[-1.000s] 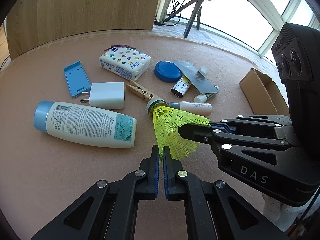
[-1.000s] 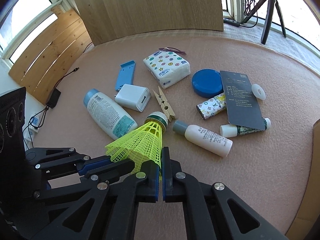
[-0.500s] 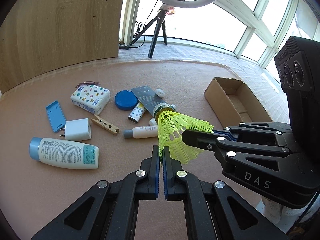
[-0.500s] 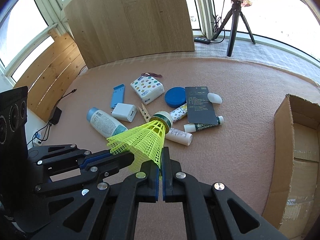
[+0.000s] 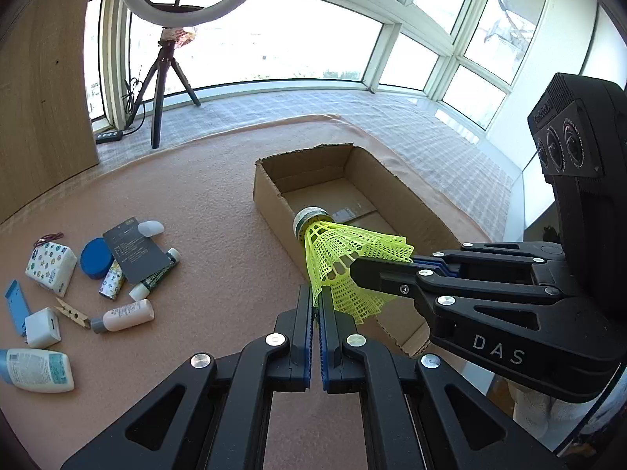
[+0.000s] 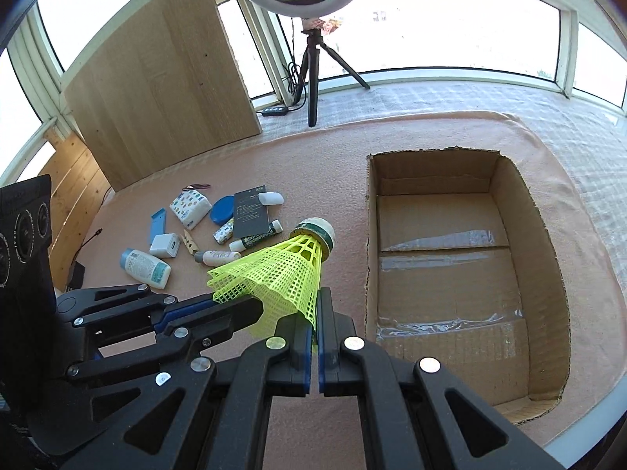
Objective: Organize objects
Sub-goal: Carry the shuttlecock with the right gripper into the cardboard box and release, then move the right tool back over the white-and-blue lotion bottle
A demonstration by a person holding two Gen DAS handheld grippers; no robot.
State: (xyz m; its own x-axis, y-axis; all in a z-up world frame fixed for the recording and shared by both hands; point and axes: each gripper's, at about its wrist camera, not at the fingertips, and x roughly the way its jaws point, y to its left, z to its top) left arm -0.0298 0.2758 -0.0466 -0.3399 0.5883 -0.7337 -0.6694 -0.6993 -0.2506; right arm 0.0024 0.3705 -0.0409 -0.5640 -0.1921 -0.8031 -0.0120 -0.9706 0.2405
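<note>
on the left of the pink counter (image 5: 203, 203) lies a loose cluster: a white lotion bottle (image 5: 37, 370) with a blue cap, a white charger (image 5: 42, 327), a blue phone stand (image 5: 16, 305), a wooden clothespin (image 5: 72, 313), a patterned tissue pack (image 5: 51, 266), a blue round lid (image 5: 96, 257), a dark card (image 5: 137, 250) lying over a small tube, and a small white bottle (image 5: 123, 315) with a grey cap. in the middle, the yellow shuttlecock (image 5: 345, 262) is held up off the counter, its cork end pointing toward the box. the left gripper (image 5: 316, 305) has its two blue-padded tips nearly together, pinching the lower rim of the mesh skirt. the right gripper (image 5: 362, 270) comes in from the right side and is likewise clamped on the skirt's rim, a little higher. from the right wrist view the shuttlecock (image 6: 290, 270) appears to hang just left of the box's near wall, though the fisheye makes that hard to judge. to the right sits the open cardboard box (image 6: 548, 274), with only tape strips visible on its floor.
</note>
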